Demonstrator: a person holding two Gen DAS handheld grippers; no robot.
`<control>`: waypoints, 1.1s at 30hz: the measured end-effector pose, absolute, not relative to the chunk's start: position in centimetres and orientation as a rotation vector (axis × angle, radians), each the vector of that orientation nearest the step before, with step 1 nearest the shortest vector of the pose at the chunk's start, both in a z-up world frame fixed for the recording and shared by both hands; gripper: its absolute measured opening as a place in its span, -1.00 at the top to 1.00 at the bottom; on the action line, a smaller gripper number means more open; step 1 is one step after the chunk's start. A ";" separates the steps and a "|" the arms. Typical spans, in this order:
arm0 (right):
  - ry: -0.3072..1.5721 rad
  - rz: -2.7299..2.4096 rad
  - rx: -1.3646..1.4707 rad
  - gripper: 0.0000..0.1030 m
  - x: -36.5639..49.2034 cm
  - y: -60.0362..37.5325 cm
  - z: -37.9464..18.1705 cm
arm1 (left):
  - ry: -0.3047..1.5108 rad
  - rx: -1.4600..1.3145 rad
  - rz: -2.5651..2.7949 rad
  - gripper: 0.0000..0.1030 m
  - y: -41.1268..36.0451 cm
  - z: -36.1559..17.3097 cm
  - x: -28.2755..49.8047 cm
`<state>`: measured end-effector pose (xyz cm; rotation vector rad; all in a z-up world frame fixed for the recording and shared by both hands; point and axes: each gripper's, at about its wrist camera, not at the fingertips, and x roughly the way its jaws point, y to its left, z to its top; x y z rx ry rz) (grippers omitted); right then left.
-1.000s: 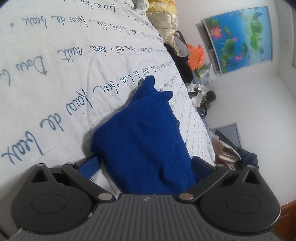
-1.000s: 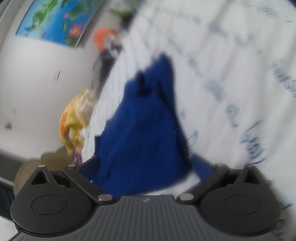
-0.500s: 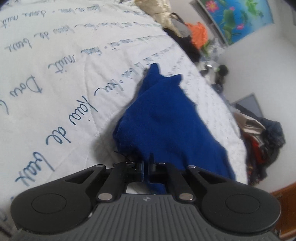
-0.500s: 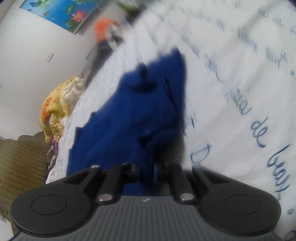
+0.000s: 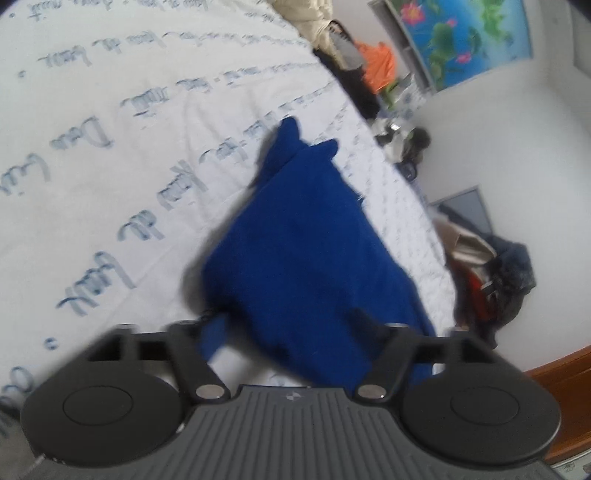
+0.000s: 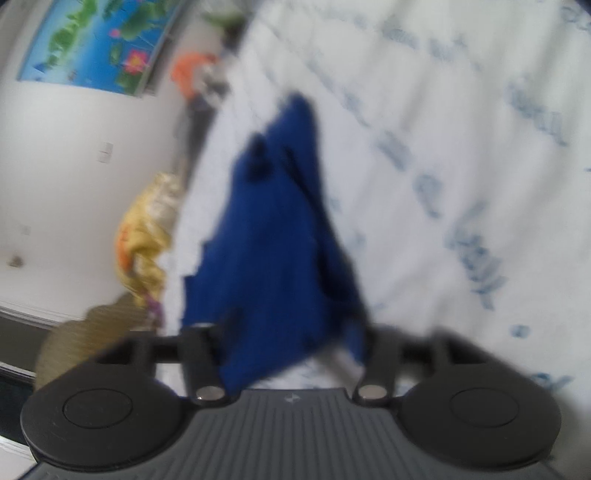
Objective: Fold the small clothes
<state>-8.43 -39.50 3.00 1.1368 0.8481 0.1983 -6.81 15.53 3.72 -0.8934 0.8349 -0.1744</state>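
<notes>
A small blue garment (image 5: 306, 236) lies in a long, narrow shape on the white bedspread (image 5: 110, 155) with blue handwriting print. Its near end lies between the fingers of my left gripper (image 5: 288, 328), whose jaws are opening; the left blue pad (image 5: 212, 334) stands clear of the cloth. The right wrist view is blurred. It shows the same blue garment (image 6: 280, 236) running away from my right gripper (image 6: 295, 332). Those jaws are opening too, with the cloth's near edge between them.
Heaped clothes and an orange item (image 5: 380, 62) sit past the bed's far end under a lotus picture (image 5: 461, 33). A clothes pile (image 5: 491, 273) lies beside the bed and a wooden frame (image 5: 561, 373) shows near right. A yellow bundle (image 6: 147, 236) hangs at the bed's edge.
A second ago both grippers stood open around the garment's near end. Half a second ago both were shut on it. Now both sets of jaws are apart again.
</notes>
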 end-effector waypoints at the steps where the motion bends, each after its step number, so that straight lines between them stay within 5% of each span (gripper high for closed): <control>1: 0.845 0.195 1.115 -0.49 -8.1 -39.1 3.4 | 0.818 -0.892 -0.171 -0.70 15.3 3.7 -6.6; 7: 0.735 0.148 1.038 -0.61 -6.2 -36.8 4.0 | 0.738 -0.900 -0.148 -0.60 14.5 3.5 -5.1; 9: 0.674 0.114 1.015 -0.55 -5.9 -36.3 3.9 | 0.787 -0.841 -0.119 0.38 14.2 3.5 -4.5; 10: 0.682 0.104 0.990 -0.23 -5.5 -35.8 4.0 | 0.851 -0.810 -0.106 0.83 14.0 3.0 -3.9; 11: 0.720 0.110 0.971 0.05 -5.0 -35.5 3.8 | 0.851 -0.827 -0.111 0.86 14.3 2.7 -4.0; 12: 0.763 0.125 0.981 0.54 -4.5 -35.4 3.4 | 0.840 -0.824 -0.102 0.88 14.5 2.9 -4.4; 18: 0.767 0.197 1.014 0.81 -7.4 -37.2 4.2 | 0.763 -0.736 -0.213 0.88 15.9 6.7 -7.9; 24: 0.840 0.135 1.007 0.77 -10.1 -39.6 3.0 | 0.870 -0.693 -0.148 0.69 16.7 3.6 -7.8; 27: 0.822 0.119 0.966 0.63 -9.0 -40.4 4.5 | 0.790 -0.636 -0.119 -0.30 16.6 5.8 -7.6; 28: 0.795 0.121 0.905 0.47 -8.2 -40.4 5.7 | 0.727 -0.602 -0.109 -0.71 16.6 6.9 -7.6; 29: 0.763 0.128 0.841 0.33 -7.2 -40.5 6.8 | 0.672 -0.561 -0.093 -0.87 16.3 8.0 -7.4; 31: 0.706 0.162 0.706 -0.49 -4.5 -39.8 9.2 | 0.621 -0.492 -0.081 -0.85 15.8 9.5 -5.8; 33: 0.678 0.216 0.540 -0.69 -1.0 -38.4 11.3 | 0.595 -0.455 -0.096 -0.85 15.0 10.5 -3.3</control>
